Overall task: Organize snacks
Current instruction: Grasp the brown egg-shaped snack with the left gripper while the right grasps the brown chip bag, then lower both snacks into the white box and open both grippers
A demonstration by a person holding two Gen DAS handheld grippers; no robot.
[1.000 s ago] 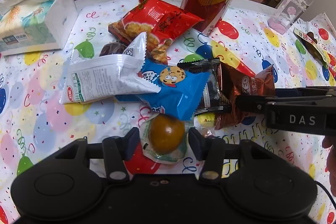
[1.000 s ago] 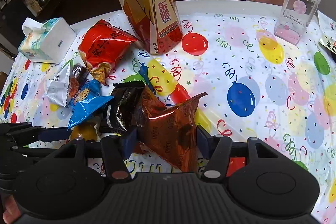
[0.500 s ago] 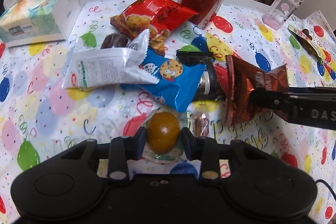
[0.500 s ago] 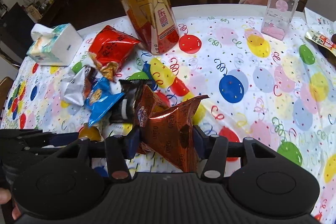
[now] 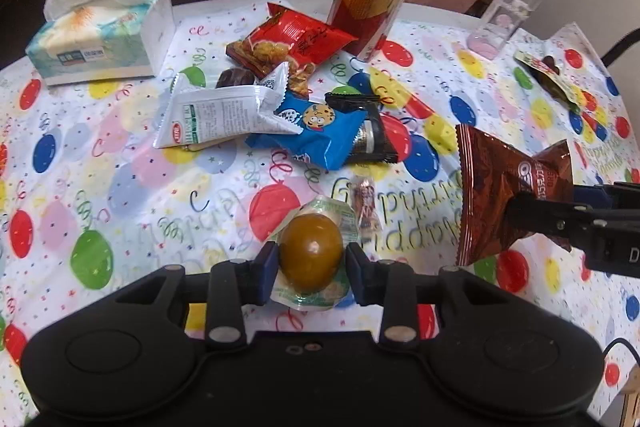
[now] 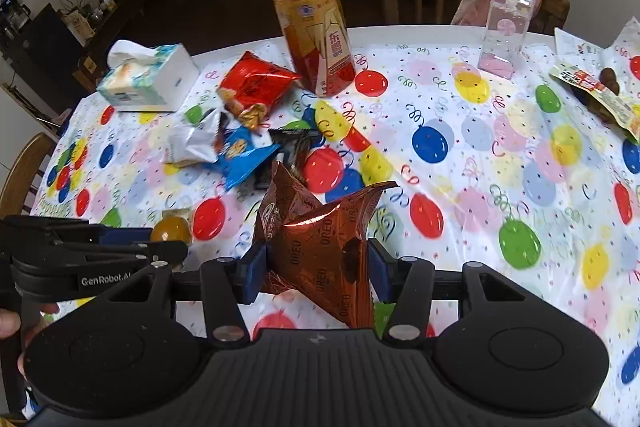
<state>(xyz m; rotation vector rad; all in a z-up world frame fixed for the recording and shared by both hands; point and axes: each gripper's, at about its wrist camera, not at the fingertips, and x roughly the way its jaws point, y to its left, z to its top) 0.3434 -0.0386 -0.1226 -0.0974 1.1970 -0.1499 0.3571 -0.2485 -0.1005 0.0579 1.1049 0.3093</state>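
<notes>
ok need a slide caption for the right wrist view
Right gripper shut on a brown Oreo packet, lifted above the balloon tablecloth; remaining snacks lie piled beside the tea bottle.

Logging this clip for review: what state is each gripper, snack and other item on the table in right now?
Left gripper: shut on the packed egg.
Right gripper: shut on the brown cookie bag, lifted.
Drink bottle: upright, capped.
Tissue box: open, tissue sticking out.
Red snack bag: lying flat, sealed.
Blue cookie pack: lying on the black pack.
White pack: lying flat.
</notes>
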